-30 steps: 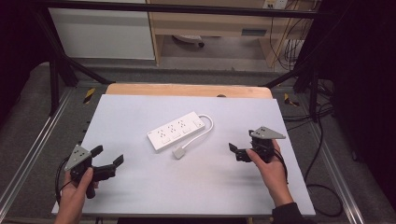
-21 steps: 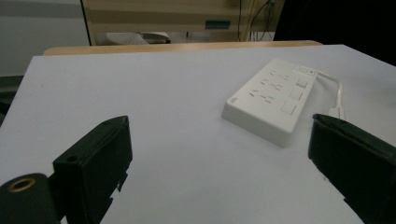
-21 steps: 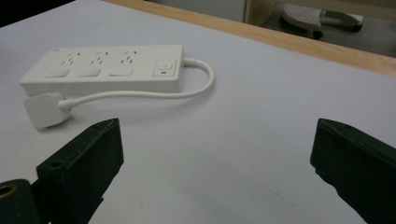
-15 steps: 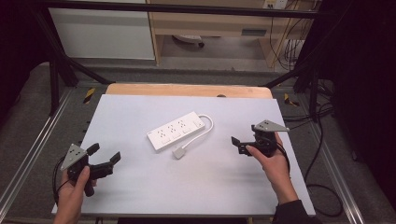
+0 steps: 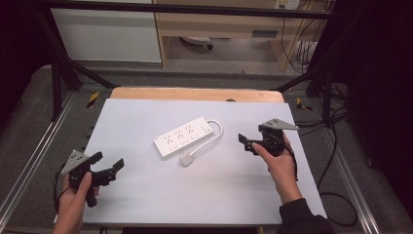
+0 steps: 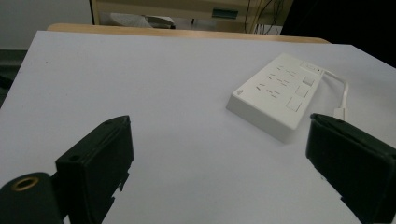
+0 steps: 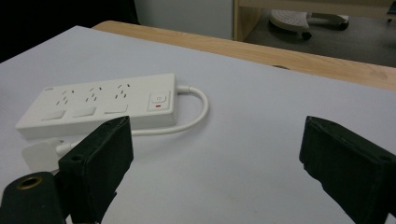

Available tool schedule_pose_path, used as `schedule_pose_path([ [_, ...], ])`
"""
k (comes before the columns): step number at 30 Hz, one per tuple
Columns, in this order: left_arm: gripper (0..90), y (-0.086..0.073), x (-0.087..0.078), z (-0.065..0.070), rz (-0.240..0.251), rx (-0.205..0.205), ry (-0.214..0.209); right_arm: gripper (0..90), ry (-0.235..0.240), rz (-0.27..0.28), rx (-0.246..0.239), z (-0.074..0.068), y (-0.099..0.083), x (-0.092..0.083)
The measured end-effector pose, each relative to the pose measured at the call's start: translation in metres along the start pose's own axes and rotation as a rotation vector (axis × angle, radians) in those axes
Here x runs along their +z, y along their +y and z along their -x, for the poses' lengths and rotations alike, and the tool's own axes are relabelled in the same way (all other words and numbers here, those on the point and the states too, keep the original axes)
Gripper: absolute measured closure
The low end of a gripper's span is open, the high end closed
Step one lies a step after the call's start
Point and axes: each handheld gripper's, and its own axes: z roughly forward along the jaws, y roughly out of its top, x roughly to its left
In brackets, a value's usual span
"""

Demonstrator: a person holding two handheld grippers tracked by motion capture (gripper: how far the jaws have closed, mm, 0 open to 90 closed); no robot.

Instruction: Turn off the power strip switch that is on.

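High view: the power strip [image 5: 184, 137] lies at frame centre on the white table [image 5: 146, 204]. The left gripper [image 5: 108, 165], lower left, and the right gripper [image 5: 246, 142], centre right, are both spread wide and empty.

Left gripper view: the strip sits upper right; judged approach is square across its short sides.

Right gripper view: the plug [image 7: 39, 155] lies lower left beside the strip. No containers present.

Power strip [image 5: 184, 137] at table [image 5: 146, 195] centre, long axis running 8 to 2 o'clock. Cable [image 5: 217, 131] loops from 2 o'clock end back to plug [image 5: 187, 158], at 6 o'clock of strip. Left gripper [image 5: 107, 165] at 8 o'clock, well apart. Right gripper [image 5: 247, 143] at 3 o'clock, near.
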Motion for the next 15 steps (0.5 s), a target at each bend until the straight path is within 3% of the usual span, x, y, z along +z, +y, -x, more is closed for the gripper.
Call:
schedule_pose_path([
  [7, 7.4, 0.000, -0.004, 0.002, 0.005, 0.002, 0.000, 10.2, -0.014, 0.001, -0.003, 0.000, 0.007, 0.000],
  [15, 7.3, -0.001, -0.001, 0.007, -0.012, 0.034, -0.017, 33.9, -0.002, 0.029, -0.057, -0.005, 0.027, 0.005],
])
